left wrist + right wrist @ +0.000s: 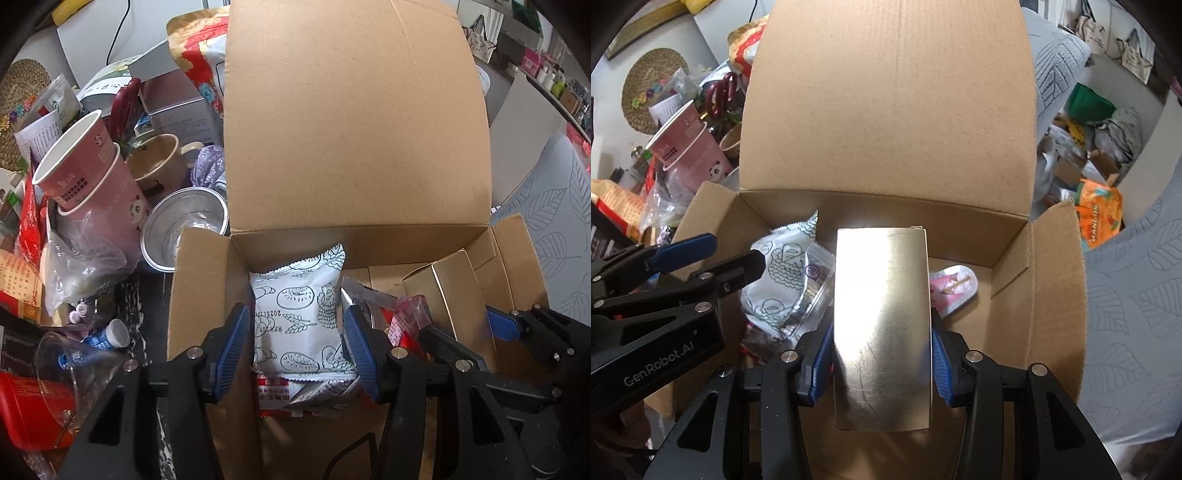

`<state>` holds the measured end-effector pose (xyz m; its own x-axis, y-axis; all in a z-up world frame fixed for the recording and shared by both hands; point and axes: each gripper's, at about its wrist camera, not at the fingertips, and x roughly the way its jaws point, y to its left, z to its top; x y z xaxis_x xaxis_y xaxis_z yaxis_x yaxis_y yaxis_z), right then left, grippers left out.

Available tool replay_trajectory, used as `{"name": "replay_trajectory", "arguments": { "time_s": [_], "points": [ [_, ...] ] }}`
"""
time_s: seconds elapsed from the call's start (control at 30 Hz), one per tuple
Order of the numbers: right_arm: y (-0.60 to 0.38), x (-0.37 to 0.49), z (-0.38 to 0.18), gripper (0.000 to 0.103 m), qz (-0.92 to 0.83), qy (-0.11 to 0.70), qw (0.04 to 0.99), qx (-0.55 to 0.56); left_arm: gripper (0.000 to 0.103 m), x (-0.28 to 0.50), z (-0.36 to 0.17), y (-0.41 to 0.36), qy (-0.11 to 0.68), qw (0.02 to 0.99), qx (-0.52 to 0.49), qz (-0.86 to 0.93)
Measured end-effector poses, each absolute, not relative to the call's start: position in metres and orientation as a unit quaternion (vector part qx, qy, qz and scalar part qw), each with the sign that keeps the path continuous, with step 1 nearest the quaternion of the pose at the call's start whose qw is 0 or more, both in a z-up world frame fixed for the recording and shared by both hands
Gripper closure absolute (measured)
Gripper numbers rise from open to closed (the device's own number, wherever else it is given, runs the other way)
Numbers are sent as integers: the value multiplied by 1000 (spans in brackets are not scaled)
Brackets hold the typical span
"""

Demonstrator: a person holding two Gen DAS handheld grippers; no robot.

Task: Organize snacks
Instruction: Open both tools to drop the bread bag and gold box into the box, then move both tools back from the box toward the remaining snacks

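Left gripper [297, 332] clamped on the white pouch [295, 317], pads on both edges, low inside the box [351, 129] at its left end, over red packets [280, 397]. Right gripper [881, 350] grips the gold carton [882, 325] by its long sides, mid-box, pouch just to its left. Pink packet [955, 286] on the box floor to the carton's right. Big flap upright at the back. Beyond box's left wall: steel bowl [181, 229], pink cups [85, 162], mug [159, 162] on crowded tabletop [144, 295].
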<state>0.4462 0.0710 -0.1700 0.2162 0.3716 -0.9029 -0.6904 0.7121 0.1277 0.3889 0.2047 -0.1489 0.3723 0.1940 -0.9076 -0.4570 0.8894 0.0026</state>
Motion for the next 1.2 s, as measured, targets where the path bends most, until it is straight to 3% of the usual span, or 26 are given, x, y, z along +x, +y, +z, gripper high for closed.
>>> {"name": "replay_trajectory", "arguments": {
  "time_s": [0.1, 0.2, 1.2],
  "points": [
    [71, 442, -163, 55, 345, 512, 770, -161, 49, 385, -145, 202, 526, 818, -127, 197],
    [69, 435, -155, 41, 340, 499, 779, -170, 49, 379, -138, 199, 524, 818, -127, 202],
    [5, 331, 8, 41, 324, 370, 862, -122, 49, 280, 36, 137, 388, 901, -81, 176]
  ]
}}
